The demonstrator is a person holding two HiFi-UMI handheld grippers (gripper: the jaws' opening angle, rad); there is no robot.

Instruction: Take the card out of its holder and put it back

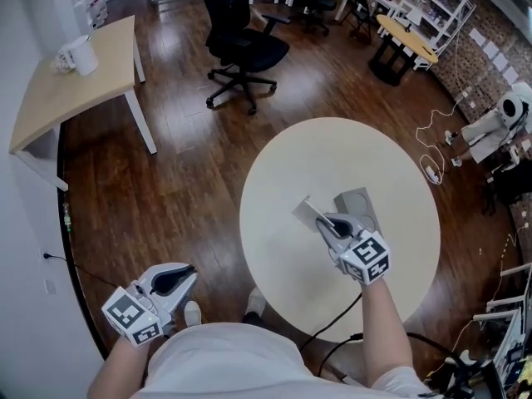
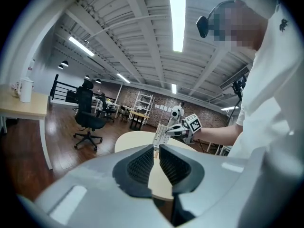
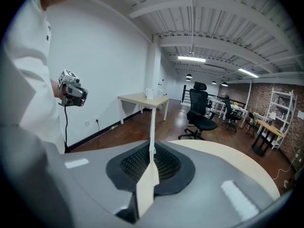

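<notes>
A pale card (image 1: 306, 213) hangs above the round cream table (image 1: 332, 152), and my right gripper (image 1: 326, 221) is shut on it. In the right gripper view the card (image 3: 151, 175) stands edge-on, pinched between the black pads (image 3: 166, 163). The grey card holder (image 1: 362, 204) lies flat on the table just right of the card, apart from it. My left gripper (image 1: 184, 274) hangs off the table at the lower left, beside my body, shut with nothing between its pads (image 2: 142, 165). From there the right gripper (image 2: 183, 129) and the card (image 2: 159, 134) show in the distance.
A black office chair (image 1: 245, 48) stands beyond the table on the wooden floor. A light wooden desk (image 1: 66, 81) with a white mug (image 1: 81, 55) is at the far left. A black cable (image 1: 332, 322) runs from the right gripper over the table's near edge.
</notes>
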